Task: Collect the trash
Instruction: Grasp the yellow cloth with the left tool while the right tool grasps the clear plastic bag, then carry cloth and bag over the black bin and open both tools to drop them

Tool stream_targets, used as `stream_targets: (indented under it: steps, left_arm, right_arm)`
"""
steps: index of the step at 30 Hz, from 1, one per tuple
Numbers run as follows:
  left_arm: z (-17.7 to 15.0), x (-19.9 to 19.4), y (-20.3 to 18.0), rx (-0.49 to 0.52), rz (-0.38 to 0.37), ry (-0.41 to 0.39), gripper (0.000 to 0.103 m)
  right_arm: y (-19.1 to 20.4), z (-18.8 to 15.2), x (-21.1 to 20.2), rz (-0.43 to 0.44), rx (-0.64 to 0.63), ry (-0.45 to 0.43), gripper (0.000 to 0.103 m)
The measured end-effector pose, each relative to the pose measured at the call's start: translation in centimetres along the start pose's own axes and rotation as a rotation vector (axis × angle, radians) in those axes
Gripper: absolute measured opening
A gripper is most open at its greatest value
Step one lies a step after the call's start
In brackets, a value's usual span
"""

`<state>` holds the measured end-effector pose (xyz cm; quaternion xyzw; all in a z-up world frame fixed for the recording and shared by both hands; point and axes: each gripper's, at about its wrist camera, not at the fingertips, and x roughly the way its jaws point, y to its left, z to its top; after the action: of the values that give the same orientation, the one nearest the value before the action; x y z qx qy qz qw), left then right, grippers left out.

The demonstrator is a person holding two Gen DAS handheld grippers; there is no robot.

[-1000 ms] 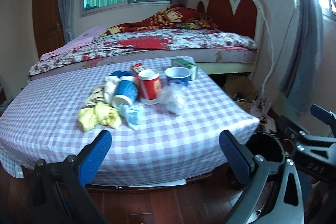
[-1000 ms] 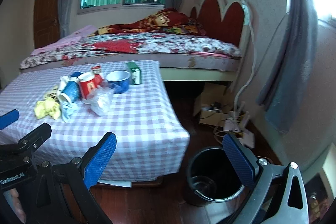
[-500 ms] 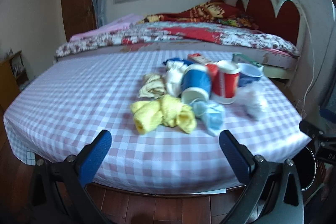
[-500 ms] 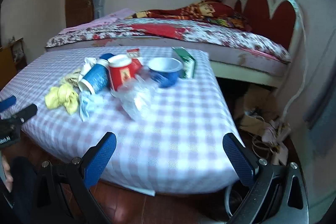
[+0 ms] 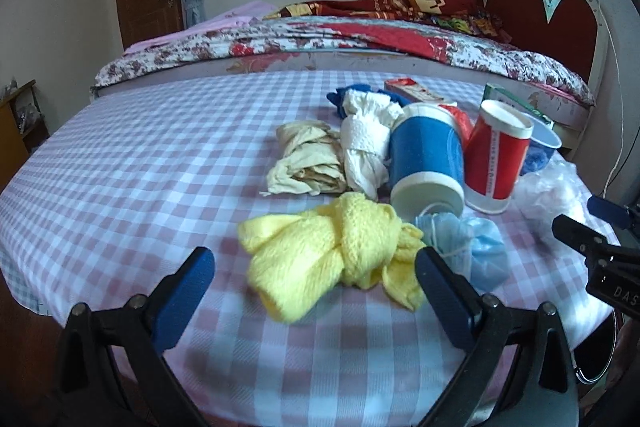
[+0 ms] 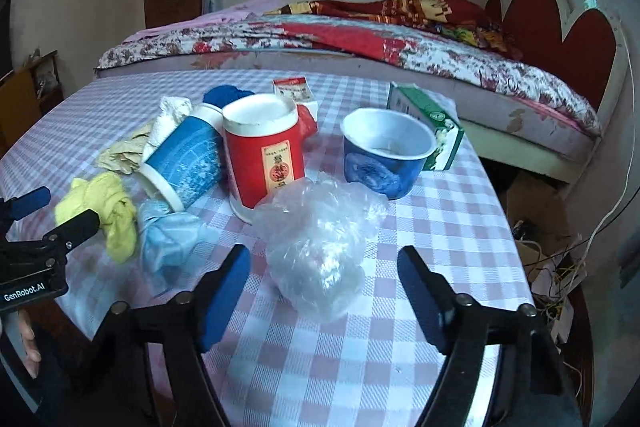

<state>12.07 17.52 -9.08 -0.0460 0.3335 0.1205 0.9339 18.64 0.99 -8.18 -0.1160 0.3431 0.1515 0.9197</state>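
Inside, blue bowl holds pale residue.

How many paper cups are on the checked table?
3. The blue cup lies on its side at the left, the red cup stands upside down beside it, and the short blue cup stands upright at the right, before the green box. The pile may hide others.

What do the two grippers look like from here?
Both are alike: black angular frames with silver bolts and flat blue pads. The left gripper bears white "GenRobot.AI" lettering on its black body; the right gripper shows white letters "DAS" cut off at the frame edge.
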Motion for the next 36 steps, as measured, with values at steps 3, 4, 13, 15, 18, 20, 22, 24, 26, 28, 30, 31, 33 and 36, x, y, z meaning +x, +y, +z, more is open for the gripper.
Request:
stream_targets:
  steps: [3, 4, 13, 15, 18, 20, 22, 24, 26, 28, 30, 31, 33, 36]
  left_arm:
    - [0.1, 1.4, 0.0, 0.004, -0.009, 0.030, 0.093]
    - [0.1, 1.7, 0.0, 0.005, -0.010, 0.039, 0.091]
    - [0.1, 2.3, -0.4, 0.018, -0.088, 0.049, 0.052]
    - [0.3, 1.6, -0.2, 0.003, -0.104, 0.033, 0.052]
    - [0.8, -0.4, -0.2, 0.005, -0.102, -0.015, 0.052]
    - [0.9, -1.6, -0.3, 0.006, -0.108, -0.038, 0.052]
    - [1.3, -2.9, -0.6, 0.005, -0.121, -0.062, 0.052]
    - [1.5, -3.9, -1.2, 0.012, -0.138, -0.080, 0.052]
    - [1.7, -4.7, -2.2, 0.026, -0.160, -0.095, 0.052]
    - [1.8, -5.4, -3.4, 0.042, -0.187, -0.105, 0.052]
    - [1.8, -5.9, -4.6, 0.055, -0.213, -0.114, 0.052]
    - [1.9, -6.2, -5.3, 0.064, -0.232, -0.115, 0.052]
    - [1.7, -6.9, -6.9, 0.085, -0.264, -0.123, 0.052]
    - [1.4, -7.7, -9.2, 0.122, -0.311, -0.131, 0.052]
  right_arm:
    - [-0.2, 0.1, 1.0, 0.013, 0.020, 0.019, 0.062]
    - [-0.3, 0.1, 1.2, 0.018, 0.025, 0.025, 0.060]
    - [-1.0, 0.2, 2.2, 0.056, 0.053, 0.032, 0.046]
    - [-1.0, 0.2, 1.8, 0.069, 0.055, 0.019, 0.046]
    - [-1.3, 0.4, 0.2, 0.065, 0.058, -0.026, 0.046]
    - [-1.6, 0.5, -1.2, 0.059, 0.064, -0.060, 0.046]
    - [-2.1, 0.6, -2.1, 0.054, 0.069, -0.082, 0.046]
    - [-2.8, 0.6, -3.4, 0.045, 0.082, -0.108, 0.046]
    - [-3.6, 0.6, -4.7, 0.036, 0.097, -0.132, 0.046]
    - [-4.2, 0.4, -5.7, 0.029, 0.110, -0.144, 0.046]
    - [-5.1, -0.1, -6.9, 0.017, 0.122, -0.160, 0.046]
    - [-5.6, -0.4, -7.5, 0.009, 0.127, -0.167, 0.046]
    - [-6.6, -1.1, -8.6, -0.007, 0.142, -0.174, 0.046]
    - [-8.4, -2.4, -10.1, -0.037, 0.175, -0.181, 0.046]
